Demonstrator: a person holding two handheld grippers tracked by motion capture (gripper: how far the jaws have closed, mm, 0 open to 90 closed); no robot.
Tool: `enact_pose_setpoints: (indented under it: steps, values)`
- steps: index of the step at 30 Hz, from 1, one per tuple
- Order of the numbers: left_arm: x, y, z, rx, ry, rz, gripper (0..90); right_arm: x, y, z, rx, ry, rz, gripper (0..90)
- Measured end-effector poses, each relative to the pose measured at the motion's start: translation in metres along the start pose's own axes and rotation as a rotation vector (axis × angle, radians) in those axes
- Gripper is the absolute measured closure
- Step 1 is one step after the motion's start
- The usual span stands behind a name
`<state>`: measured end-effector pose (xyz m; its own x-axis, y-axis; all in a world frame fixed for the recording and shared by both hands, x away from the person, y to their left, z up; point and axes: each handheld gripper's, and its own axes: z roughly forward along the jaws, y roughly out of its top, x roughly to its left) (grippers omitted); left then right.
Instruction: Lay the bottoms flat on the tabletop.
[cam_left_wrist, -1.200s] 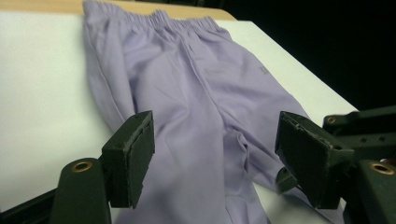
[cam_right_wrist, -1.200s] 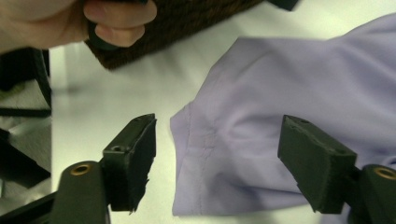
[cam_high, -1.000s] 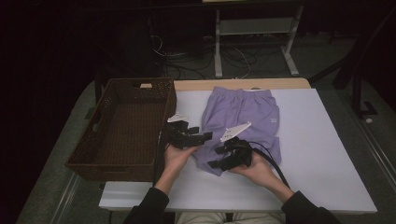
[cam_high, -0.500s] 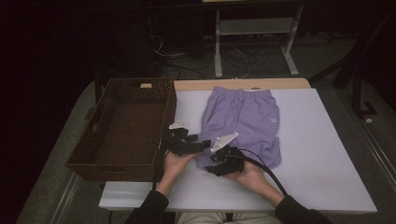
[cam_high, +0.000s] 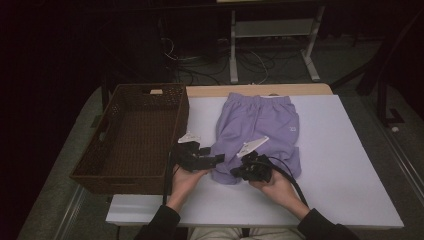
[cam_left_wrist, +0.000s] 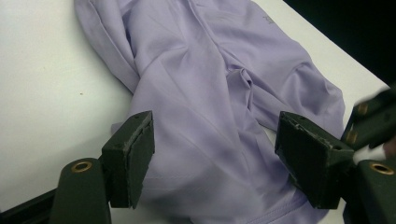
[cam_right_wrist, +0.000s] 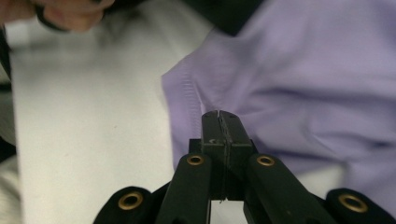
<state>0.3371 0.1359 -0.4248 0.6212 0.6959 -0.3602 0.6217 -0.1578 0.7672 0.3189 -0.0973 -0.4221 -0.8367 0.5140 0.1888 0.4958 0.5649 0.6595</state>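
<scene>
Lilac shorts (cam_high: 260, 125) lie flat on the white table (cam_high: 350, 165), waistband at the far side. My left gripper (cam_high: 212, 159) is open at the near left leg; in the left gripper view its jaws (cam_left_wrist: 215, 163) stand wide on either side of the lilac cloth (cam_left_wrist: 210, 93) without pressing it. My right gripper (cam_high: 235, 172) sits at the near hem. Its jaws have just been closing, and in the right gripper view the pads (cam_right_wrist: 219, 116) now meet flush over the hem of the shorts (cam_right_wrist: 303, 70). I see no cloth between them.
A dark brown woven basket (cam_high: 100, 182) stands on the table's left side, close to my left hand. Bare white tabletop lies to the right of the shorts and along the near edge. Beyond the table are a dark floor, cables and a stand.
The right gripper's jaws have closed together at the near hem. Both hands have stayed close to where they were, at the near end of the shorts.
</scene>
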Motion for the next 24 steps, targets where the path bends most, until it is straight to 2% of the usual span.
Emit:
enact_pose_setpoints:
  steps: [6,17,24]
  values:
    - [0.000,0.000,-0.002,-0.006,0.012,0.008,28.5,-0.027,-0.008,-0.029,-0.084,0.015,0.135,89.3]
    - [0.001,-0.001,-0.001,-0.002,0.018,0.010,29.1,-0.073,-0.029,-0.070,-0.203,-0.070,0.302,89.3]
    - [0.000,-0.005,0.003,0.032,0.003,0.000,33.8,-0.097,-0.046,-0.075,-0.199,-0.111,0.387,89.2]
